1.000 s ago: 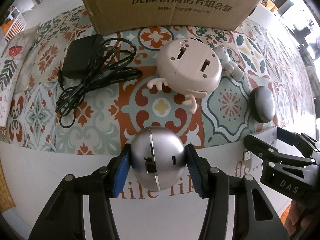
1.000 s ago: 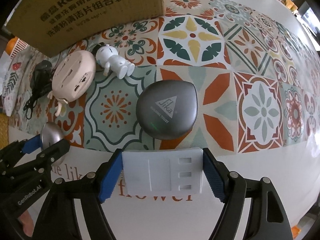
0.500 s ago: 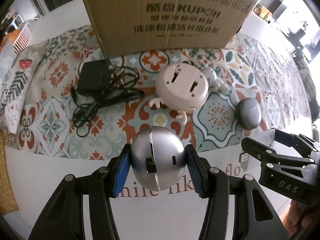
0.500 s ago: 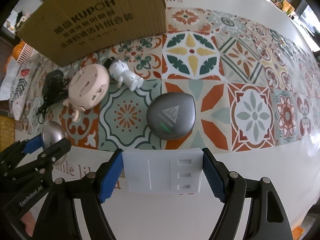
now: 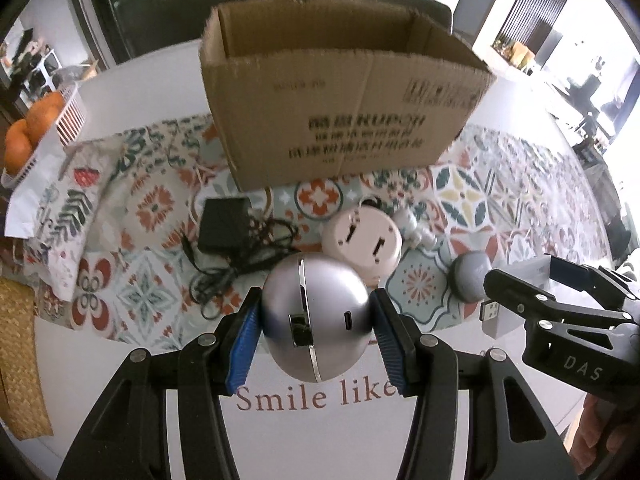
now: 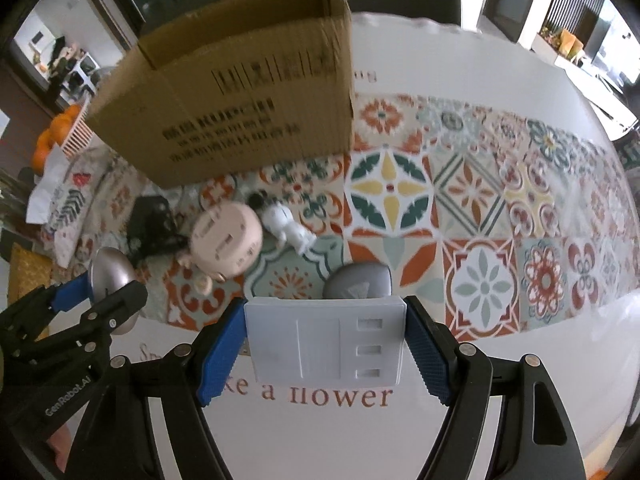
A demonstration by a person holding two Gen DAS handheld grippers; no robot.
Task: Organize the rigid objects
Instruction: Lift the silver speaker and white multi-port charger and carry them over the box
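My left gripper is shut on a silver round case and holds it above the table. My right gripper is shut on a white USB hub, also held high. An open cardboard box stands behind on the patterned mat; it also shows in the right wrist view. On the mat lie a pink round device, a small white robot figure, a grey earbud case and a black adapter with cable.
A basket of oranges sits at the far left on a floral cloth. A woven mat lies at the left edge. The white tabletop with printed words runs along the front. Chairs stand behind the box.
Both grippers have risen with their objects; the table items look smaller and the box's open top has come into view.
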